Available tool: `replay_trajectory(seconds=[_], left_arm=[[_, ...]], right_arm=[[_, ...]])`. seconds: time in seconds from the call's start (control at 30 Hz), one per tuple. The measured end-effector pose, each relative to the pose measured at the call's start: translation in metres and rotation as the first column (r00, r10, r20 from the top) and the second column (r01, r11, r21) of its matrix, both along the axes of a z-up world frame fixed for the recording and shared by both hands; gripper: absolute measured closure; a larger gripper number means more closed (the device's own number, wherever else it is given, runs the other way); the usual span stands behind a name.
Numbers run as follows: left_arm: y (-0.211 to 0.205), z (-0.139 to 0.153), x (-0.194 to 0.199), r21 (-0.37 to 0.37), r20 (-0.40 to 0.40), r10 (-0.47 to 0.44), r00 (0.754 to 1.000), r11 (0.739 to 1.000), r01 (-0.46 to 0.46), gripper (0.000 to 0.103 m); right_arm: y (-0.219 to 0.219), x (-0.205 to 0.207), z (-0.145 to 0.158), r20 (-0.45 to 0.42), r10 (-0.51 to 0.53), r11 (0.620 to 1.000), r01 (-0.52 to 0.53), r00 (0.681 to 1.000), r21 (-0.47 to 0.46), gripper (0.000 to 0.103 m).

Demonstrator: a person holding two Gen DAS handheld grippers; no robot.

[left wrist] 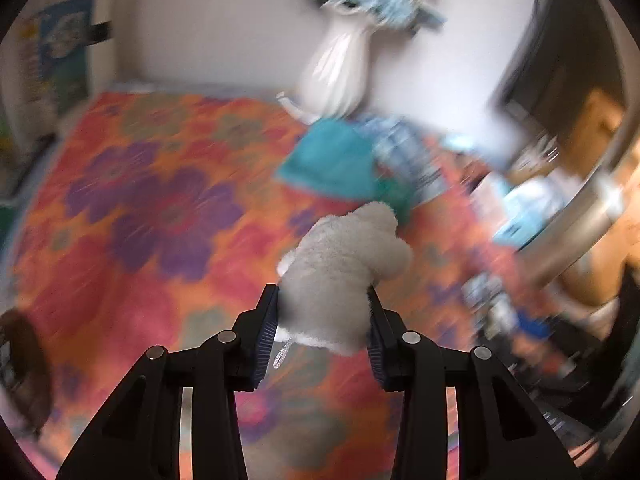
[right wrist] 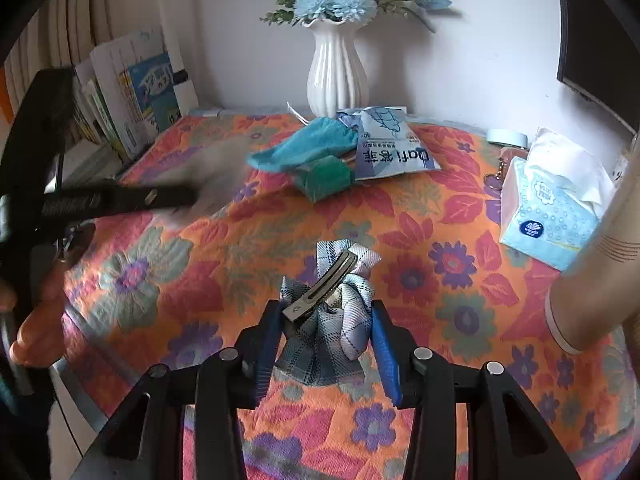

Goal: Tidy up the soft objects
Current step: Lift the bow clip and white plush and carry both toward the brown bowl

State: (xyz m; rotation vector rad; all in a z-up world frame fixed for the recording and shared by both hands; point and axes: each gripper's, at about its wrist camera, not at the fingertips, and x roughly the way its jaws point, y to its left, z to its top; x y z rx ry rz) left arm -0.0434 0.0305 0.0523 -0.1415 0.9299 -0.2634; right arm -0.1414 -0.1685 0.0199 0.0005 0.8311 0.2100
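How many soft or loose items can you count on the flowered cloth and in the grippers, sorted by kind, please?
Plush toys: 1, grey plush toy, in the left gripper
Hair bows: 1, plaid bow clip, in the right gripper
Teal cloths: 1, teal cloth
Green sponges: 1, green sponge
Packets: 1, blue-and-white packet
Tissue packs: 1, tissue pack
Total: 6

Bare quilt (right wrist: 224, 248) left (vase (right wrist: 337, 76), tissues (right wrist: 548, 216) beyond)
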Motion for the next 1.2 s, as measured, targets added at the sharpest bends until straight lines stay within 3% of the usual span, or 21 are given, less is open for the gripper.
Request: replay_trajectory(seconds=[0.03,0.1,0.13,0.17,0.23,0.3,0.37,0.47,0.53,0.63,0.73,0.8,0.87,0.9,0.97,1.1,1.2], left_arm=[[0.0,-0.004,-0.005,0.036,-0.008,0.001,1.0,0.999,-0.001,0.062],[0.001,-0.008,-0.014,0.028,-0.003,-0.021,1.0,0.999,0.021,0.056],[0.002,-0.008,-0.016,0.019,-0.002,-0.026,1.0,0.999,0.026,0.052],[0.003,-0.007,-0.017,0.014,-0.001,-0.03,1.0,0.999,0.03,0.041],[0.007,-0.004,-0.018,0.003,0.022,-0.024,0.999,1.0,0.024,0.025],[0.01,-0.002,-0.017,-0.005,0.048,-0.009,0.999,1.0,0.01,0.023],[0.007,-0.005,-0.009,-0.012,0.05,-0.02,0.999,1.0,0.02,0.023],[-0.004,-0.014,0.001,-0.009,0.025,-0.063,0.998,0.998,0.063,0.023],[-0.011,-0.022,0.003,-0.02,-0.003,-0.103,0.995,0.995,0.103,0.023],[-0.021,-0.021,-0.005,0.021,0.021,-0.143,0.99,0.99,0.142,0.023],[-0.024,-0.024,-0.008,0.046,0.014,-0.156,0.988,0.987,0.155,0.023],[-0.026,-0.024,-0.009,0.07,0.018,-0.154,0.988,0.986,0.152,0.027],[-0.03,-0.024,-0.012,0.083,0.031,-0.175,0.984,0.982,0.172,0.048],[-0.03,-0.023,-0.013,0.086,0.037,-0.184,0.982,0.98,0.181,0.05],[-0.033,-0.02,-0.017,0.098,0.067,-0.196,0.978,0.977,0.189,0.057],[-0.032,-0.016,-0.021,0.1,0.118,-0.188,0.975,0.979,0.177,0.057],[-0.027,-0.014,-0.022,0.065,0.128,-0.179,0.976,0.983,0.171,0.057]], right_arm=[[0.0,0.0,-0.002,-0.008,-0.006,1.0,0.006,1.0,-0.002,0.061],[-0.001,0.004,-0.011,-0.062,-0.01,1.0,0.012,0.998,0.02,0.056],[-0.004,0.006,-0.013,-0.08,-0.021,0.999,0.024,0.997,0.029,0.048],[-0.008,0.006,-0.016,-0.1,-0.04,0.998,0.044,0.994,0.043,0.041],[-0.015,0.003,-0.017,-0.127,-0.049,0.994,0.061,0.991,0.09,0.041],[-0.024,-0.001,-0.016,-0.14,-0.051,0.988,0.071,0.989,0.138,0.036],[-0.032,-0.005,-0.016,-0.148,-0.074,0.98,0.099,0.986,0.173,0.019],[-0.036,-0.005,-0.02,-0.174,-0.073,0.964,0.114,0.982,0.239,0.015],[-0.032,-0.005,-0.019,-0.172,-0.078,0.966,0.117,0.982,0.23,0.012],[-0.02,-0.004,-0.019,-0.168,-0.074,0.977,0.105,0.983,0.185,0.011],[-0.002,-0.005,-0.022,-0.141,-0.074,0.994,0.084,0.987,0.068,0.011],[0.008,-0.009,-0.024,-0.111,-0.083,0.997,0.082,0.99,-0.016,0.014],[0.017,-0.013,-0.025,-0.076,-0.079,0.994,0.073,0.994,-0.083,0.033],[0.022,-0.016,-0.024,-0.055,-0.064,0.994,0.058,0.996,-0.097,0.038],[0.026,-0.016,-0.023,-0.044,-0.032,0.995,0.028,0.999,-0.099,0.06],[0.035,-0.018,-0.024,-0.008,-0.025,0.989,0.024,1.0,-0.147,0.063],[0.032,-0.017,-0.027,-0.002,-0.022,0.992,0.022,1.0,-0.125,0.063]])
